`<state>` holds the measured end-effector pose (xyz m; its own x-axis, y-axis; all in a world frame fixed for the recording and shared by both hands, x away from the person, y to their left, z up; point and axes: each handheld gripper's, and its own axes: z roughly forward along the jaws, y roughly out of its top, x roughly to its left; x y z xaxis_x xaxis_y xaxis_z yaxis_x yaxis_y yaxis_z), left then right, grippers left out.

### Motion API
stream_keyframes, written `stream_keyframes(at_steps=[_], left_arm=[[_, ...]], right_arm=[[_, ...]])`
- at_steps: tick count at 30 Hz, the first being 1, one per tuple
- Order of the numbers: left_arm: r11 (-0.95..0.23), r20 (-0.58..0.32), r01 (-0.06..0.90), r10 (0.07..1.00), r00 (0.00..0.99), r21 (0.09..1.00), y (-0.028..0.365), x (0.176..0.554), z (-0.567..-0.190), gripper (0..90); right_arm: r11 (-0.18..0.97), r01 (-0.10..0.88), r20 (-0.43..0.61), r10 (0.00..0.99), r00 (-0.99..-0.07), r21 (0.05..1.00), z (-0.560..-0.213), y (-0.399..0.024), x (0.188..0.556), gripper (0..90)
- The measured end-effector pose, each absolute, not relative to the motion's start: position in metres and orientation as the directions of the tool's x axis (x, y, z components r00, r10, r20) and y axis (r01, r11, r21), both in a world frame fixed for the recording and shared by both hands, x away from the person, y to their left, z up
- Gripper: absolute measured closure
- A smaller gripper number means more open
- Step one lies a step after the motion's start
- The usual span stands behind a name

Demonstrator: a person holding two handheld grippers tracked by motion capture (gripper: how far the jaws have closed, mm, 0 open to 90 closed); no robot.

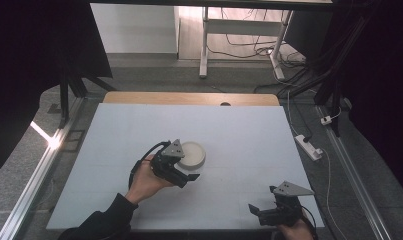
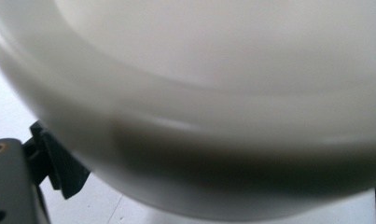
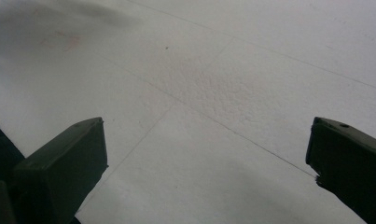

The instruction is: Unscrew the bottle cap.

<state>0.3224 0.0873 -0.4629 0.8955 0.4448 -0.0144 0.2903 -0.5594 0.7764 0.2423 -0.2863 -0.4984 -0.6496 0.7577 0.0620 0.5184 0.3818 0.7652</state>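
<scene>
Standing near the middle of the white surface point(image 1: 139, 135), a little toward the person's side, is a shallow white bowl point(image 1: 193, 154). The left gripper point(image 1: 189, 176) is pressed up against its near rim, held by the person's left hand point(image 1: 145, 182); in the left gripper view the bowl's wall point(image 2: 213, 116) looms very close (blurred, too), with one jaw beside it at the lower left, so I cannot tell whether the jaws are clamped on it. The right gripper point(image 1: 256, 211) hangs low over the surface's near right corner, well apart from the bowl, its jaws spread wide over bare surface.
</scene>
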Motion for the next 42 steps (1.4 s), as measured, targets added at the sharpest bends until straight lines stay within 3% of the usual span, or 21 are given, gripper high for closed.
stream_keyframes(at_steps=[42], left_arm=[[-0.551,-0.021,0.293,0.446,0.895,0.782,0.087,0.322,-0.469,7.3]], right_arm=[[0.373,0.404,0.093,0.628,-0.773,0.835,-0.474,-0.241,0.251,0.0]])
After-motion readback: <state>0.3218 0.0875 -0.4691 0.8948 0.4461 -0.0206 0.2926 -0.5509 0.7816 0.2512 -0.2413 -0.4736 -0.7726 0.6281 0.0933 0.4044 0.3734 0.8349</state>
